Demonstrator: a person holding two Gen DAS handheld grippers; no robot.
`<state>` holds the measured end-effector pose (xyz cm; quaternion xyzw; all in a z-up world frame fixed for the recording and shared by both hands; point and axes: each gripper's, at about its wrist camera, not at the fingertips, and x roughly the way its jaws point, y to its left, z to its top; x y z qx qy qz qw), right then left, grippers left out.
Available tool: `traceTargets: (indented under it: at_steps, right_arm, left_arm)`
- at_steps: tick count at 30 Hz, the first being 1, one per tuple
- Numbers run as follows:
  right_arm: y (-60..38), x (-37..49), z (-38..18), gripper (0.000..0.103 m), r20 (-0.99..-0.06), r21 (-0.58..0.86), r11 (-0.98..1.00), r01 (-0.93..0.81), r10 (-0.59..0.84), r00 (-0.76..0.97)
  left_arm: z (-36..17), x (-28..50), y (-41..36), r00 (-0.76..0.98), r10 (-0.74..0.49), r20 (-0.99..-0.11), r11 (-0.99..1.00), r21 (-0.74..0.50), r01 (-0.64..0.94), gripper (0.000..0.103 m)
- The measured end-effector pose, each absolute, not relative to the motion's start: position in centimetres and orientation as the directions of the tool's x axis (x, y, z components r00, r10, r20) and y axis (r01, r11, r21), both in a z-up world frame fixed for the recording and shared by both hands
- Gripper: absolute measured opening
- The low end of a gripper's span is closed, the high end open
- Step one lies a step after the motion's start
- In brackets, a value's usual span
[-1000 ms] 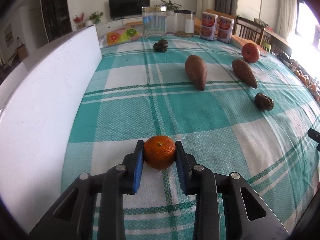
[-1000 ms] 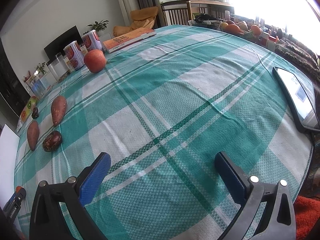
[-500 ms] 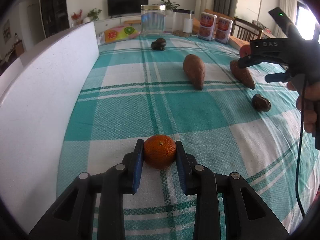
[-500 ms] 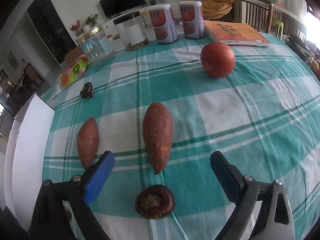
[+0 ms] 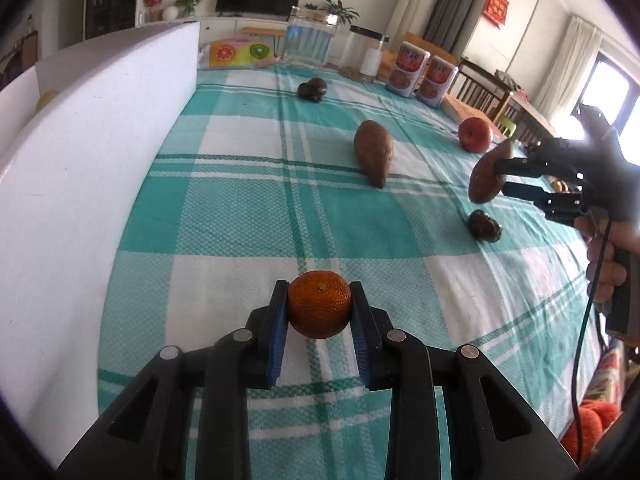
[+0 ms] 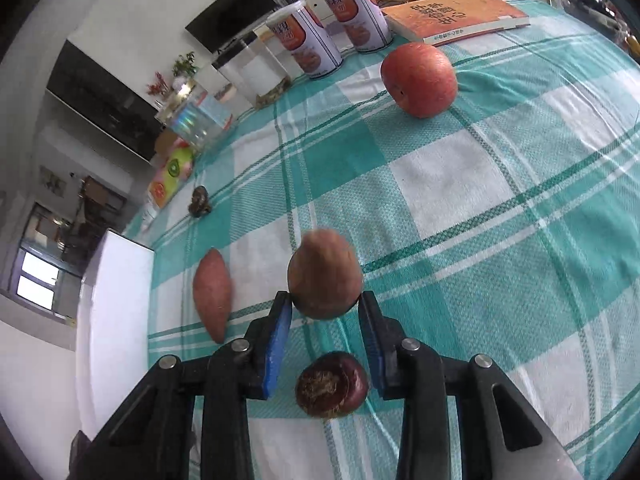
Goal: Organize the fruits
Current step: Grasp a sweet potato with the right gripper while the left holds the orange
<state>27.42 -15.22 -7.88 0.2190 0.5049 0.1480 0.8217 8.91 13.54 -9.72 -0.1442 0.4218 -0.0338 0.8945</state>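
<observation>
Left gripper [image 5: 320, 312]: black frame, blue pads, angled downward, clamped. Right gripper [image 6: 325, 308]: same build, jaws just closed, gripping, raised off the surface; bare hand [image 5: 608, 258] wraps its handle.

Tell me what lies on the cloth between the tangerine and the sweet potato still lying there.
Nothing: bare checked tablecloth between tangerine and sweet potato, left wrist view.

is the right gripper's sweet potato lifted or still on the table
Lifted: the right gripper pinches the sweet potato at one end, clear above the tablecloth.
</observation>
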Motion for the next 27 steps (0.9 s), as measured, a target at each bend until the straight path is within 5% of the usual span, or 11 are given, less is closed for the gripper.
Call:
traceTargets:
  at_steps: [1, 7, 9, 11, 13, 21, 27]
  right_arm:
    - [-15.4, 26.6, -7.1, 0.0, -0.741, 0.538, 0.842, -0.039, 0.495, 0.454]
    - [-13.4, 25.4, -4.1, 0.001, -0.735, 0.497, 0.86, -0.113, 0.487, 0.472]
    - [-15.1, 25.8, -4.5, 0.003, -0.731, 0.53, 0.848, -0.027, 0.473, 0.492]
    - [-16.0, 26.9, -5.2, 0.03, -0.753, 0.523, 0.852, 0.027, 0.447, 0.483]
    - [-15.2, 28.2, -6.0, 0.042, -0.789, 0.496, 0.868, 0.019, 0.442, 0.427]
    - [-8.1, 31.4, -9.7, 0.042, -0.78, 0.569, 0.822, 0.026, 0.53, 0.332]
    - [-4.7, 32.5, -12.2, 0.045, -0.861, 0.437, 0.898, 0.052, 0.401, 0.313]
  left_arm:
    - [-8.9, 8.3, 13.6, 0.646, -0.207, -0.734, 0.95, -0.309, -0.047, 0.029]
    - [-3.7, 5.6, 13.9, 0.707, -0.216, -0.674, 0.957, -0.291, 0.014, 0.029]
    - [-3.0, 4.8, 14.5, 0.716, -0.21, -0.666, 0.955, -0.297, 0.003, 0.029]
    - [-2.7, 4.0, 14.8, 0.724, -0.206, -0.658, 0.953, -0.302, -0.003, 0.029]
    - [-3.0, 3.5, 14.9, 0.718, -0.211, -0.663, 0.951, -0.308, -0.005, 0.029]
    - [-4.3, 3.9, 13.9, 0.674, -0.25, -0.696, 0.948, -0.318, 0.023, 0.029]
    - [-4.0, 3.7, 14.4, 0.679, -0.224, -0.699, 0.956, -0.294, 0.012, 0.029]
